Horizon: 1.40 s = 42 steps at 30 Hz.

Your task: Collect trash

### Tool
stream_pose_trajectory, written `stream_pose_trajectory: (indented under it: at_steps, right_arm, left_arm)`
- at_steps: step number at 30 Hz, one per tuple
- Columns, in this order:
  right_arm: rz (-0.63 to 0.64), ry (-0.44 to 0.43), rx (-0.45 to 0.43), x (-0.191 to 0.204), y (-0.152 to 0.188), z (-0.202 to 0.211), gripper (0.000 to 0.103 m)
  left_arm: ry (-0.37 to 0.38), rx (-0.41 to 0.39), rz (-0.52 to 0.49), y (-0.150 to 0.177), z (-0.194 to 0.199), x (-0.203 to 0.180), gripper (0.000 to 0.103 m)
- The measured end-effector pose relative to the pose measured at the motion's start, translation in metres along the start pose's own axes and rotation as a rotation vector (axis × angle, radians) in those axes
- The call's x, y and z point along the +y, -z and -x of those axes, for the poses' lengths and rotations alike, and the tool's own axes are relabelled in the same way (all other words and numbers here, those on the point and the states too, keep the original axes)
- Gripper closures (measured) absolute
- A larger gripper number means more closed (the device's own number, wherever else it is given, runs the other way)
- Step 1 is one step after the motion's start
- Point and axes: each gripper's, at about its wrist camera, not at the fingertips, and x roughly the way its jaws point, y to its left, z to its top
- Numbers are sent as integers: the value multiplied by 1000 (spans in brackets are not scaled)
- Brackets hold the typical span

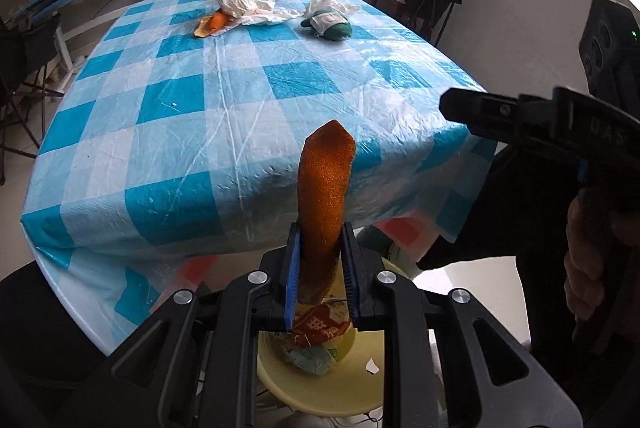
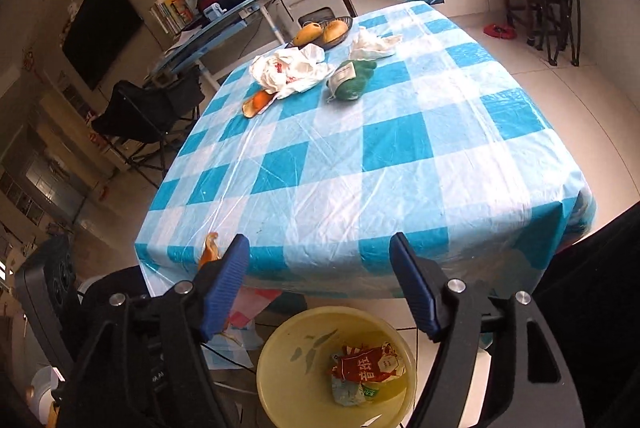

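orange strip of fruit peel (image 1: 325, 204) stands upright between the blue-padded fingers of the left gripper (image 1: 322, 268), clamped near its lower end, above a pale yellow round plastic bin (image 1: 320, 388). the bin sits on the floor just below the near edge of the table with a blue-and-white checked plastic cloth (image 1: 240, 88) and holds a crumpled red printed wrapper (image 2: 370, 366) over a greenish packet. right gripper (image 2: 320, 284) hangs over the same bin with its jaws spread wide and nothing between them; its black finger also shows at the right of the left wrist view. far across the table lie a crumpled white plastic bag (image 2: 290, 68), another orange peel piece (image 2: 258, 102), a green pouch with a white label (image 2: 352, 78), and a crumpled white tissue (image 2: 374, 44).
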Motion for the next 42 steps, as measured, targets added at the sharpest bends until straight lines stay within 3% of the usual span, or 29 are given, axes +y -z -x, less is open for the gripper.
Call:
stream_pose_trajectory:
  at_steps: [8,9,11,15,20,27,42]
  right_arm:
    - [12,18,10,-2,4,-2,26]
    - [10,22,9,-3,4,-1,25]
    - [-4,24,14,-6,5,-2,24]
    - [-62,30,32,-17,6,-5,23]
    - [-70,47,36,-19,8,-5,23]
    - [2,73,48,-8,11,-9,23]
    - [53,89,64,0,15,-13,22]
  left_arm:
    - [28,174,-148,22,-22,-29,81]
    - [33,167,-152,22,-21,-30,78]
    - [45,133,-146,20,-13,-29,58]
    - [66,25,-90,11,6,-20,47]
    - [-1,-161,27,-1,32,0,28]
    - [-80,-225,171,-6,43,33,25]
    - [-124,-244,240,-3,42,49,20]
